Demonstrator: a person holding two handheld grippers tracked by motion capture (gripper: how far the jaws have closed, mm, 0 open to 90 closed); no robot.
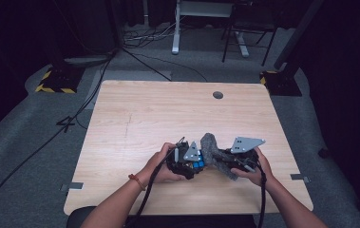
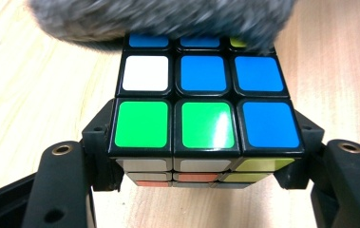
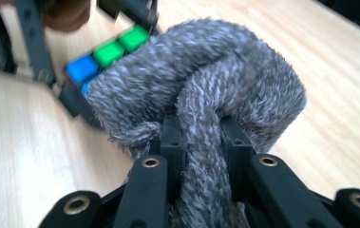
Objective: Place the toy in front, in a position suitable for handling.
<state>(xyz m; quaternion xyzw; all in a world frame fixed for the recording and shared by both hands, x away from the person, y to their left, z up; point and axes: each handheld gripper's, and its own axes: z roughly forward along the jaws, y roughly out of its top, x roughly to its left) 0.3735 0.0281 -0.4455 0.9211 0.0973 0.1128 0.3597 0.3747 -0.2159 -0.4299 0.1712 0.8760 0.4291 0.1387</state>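
Left claw (image 2: 206,156) is clamped on a Rubik's cube (image 2: 206,118), jaws pressed against its two opposite sides, low on the cube near the closest row. Cube sits right between the jaws, top face toward the left claw's camera: two green stickers and a blue in the row nearest the claw, white then two blues in the next row out. Far row is partly covered by a grey fuzzy cloth (image 2: 163,19) lying across the far edge of the cube, beyond the jaw tips.

Right claw (image 3: 201,142) is closed tight on that same cloth (image 3: 206,95), a thick fold pinched between its jaws, the rest bunched up just ahead of the tips. Cloth touches the cube (image 3: 106,59), which shows ahead and to the left of the right claw, blue and green stickers visible; cube blurred there.

In the high view both claws are close together over the near-middle of the wooden counter (image 1: 168,109), left claw (image 1: 187,161) holding the cube (image 1: 197,164), right claw (image 1: 225,159) just beside it, cloth (image 1: 211,147) between the two and rising above them. Each claw is gripped by a hand, left hand (image 1: 161,164) and right hand (image 1: 256,171). Whether the cube rests on the counter or is lifted: cannot tell.
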